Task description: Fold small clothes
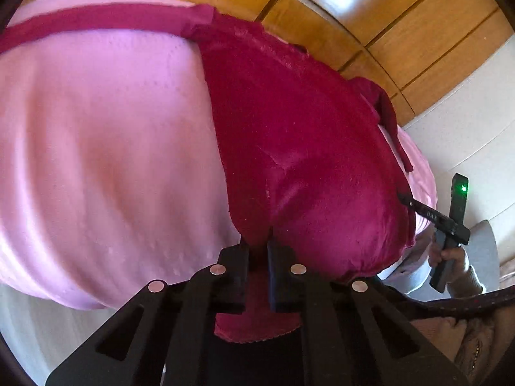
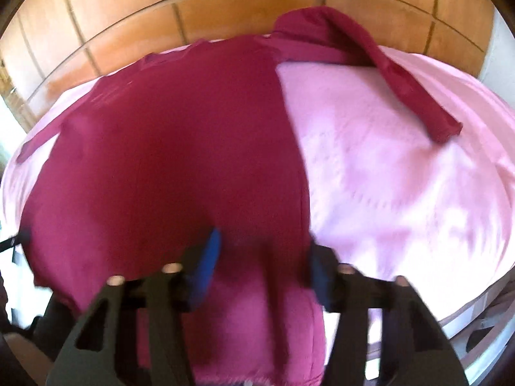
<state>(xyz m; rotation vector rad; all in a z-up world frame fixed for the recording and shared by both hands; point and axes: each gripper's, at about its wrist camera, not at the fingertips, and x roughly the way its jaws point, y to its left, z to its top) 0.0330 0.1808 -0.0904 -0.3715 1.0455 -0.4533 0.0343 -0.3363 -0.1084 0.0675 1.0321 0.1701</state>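
Observation:
A dark red long-sleeved top (image 1: 296, 135) lies spread on a pink cloth-covered surface (image 1: 96, 148). My left gripper (image 1: 257, 251) is shut on the top's near hem, which bunches between the fingers. In the right wrist view the same top (image 2: 180, 148) fills the left half, with one sleeve (image 2: 412, 90) lying out across the pink cloth (image 2: 402, 177). My right gripper (image 2: 267, 257) is open with its fingers apart over the hem edge; this view is blurred. The right gripper also shows at the far hem corner in the left wrist view (image 1: 418, 206).
Wooden panelling (image 2: 225, 9) stands behind the surface. A white wall (image 1: 466, 122) is at the right. The surface's near edge (image 2: 466, 308) drops off at lower right.

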